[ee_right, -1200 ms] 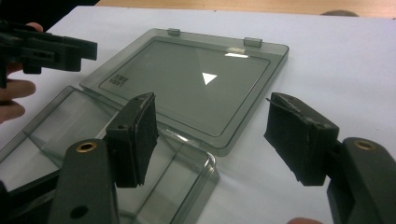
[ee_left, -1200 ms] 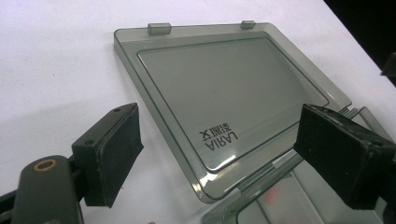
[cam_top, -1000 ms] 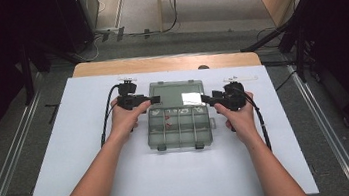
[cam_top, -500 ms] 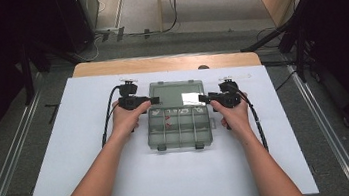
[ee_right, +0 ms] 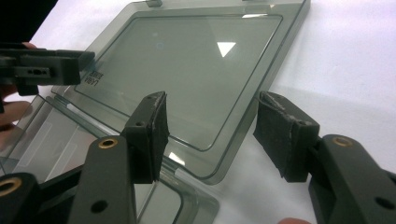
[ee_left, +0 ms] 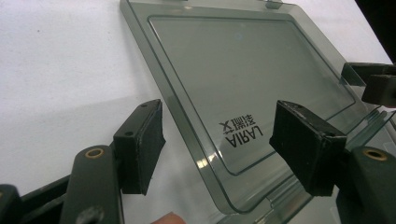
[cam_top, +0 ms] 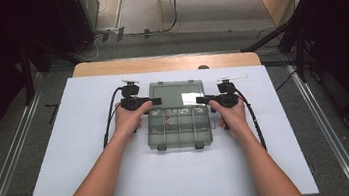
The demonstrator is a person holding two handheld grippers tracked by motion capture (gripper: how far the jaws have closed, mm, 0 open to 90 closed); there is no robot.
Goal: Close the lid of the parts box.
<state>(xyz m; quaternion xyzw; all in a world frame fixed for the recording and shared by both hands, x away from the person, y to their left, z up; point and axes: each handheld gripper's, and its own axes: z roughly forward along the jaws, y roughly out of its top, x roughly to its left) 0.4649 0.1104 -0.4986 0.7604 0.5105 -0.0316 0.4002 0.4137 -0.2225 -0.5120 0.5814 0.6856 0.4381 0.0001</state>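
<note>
A clear grey compartment box (cam_top: 181,136) lies open on the white table, its lid (cam_top: 174,94) folded back away from me. A few small red bits (cam_top: 168,124) sit in one compartment. My left gripper (cam_top: 155,101) is at the lid's left near corner. Its jaws have just been closing, and they straddle the lid (ee_left: 243,84) without its pads (ee_left: 140,144) touching the corner. My right gripper (cam_top: 199,100) is open around the lid's right near corner (ee_right: 219,172). Each gripper view shows the other gripper across the lid: the right gripper (ee_left: 373,81) and the left gripper (ee_right: 51,65).
The white tabletop (cam_top: 84,159) extends to both sides and in front of the box. A wooden strip (cam_top: 168,62) runs along the far edge. Cables (cam_top: 110,123) trail from both grippers beside my forearms.
My right gripper has edged left and slightly down toward the lid's right corner. The left hand has stayed where it was.
</note>
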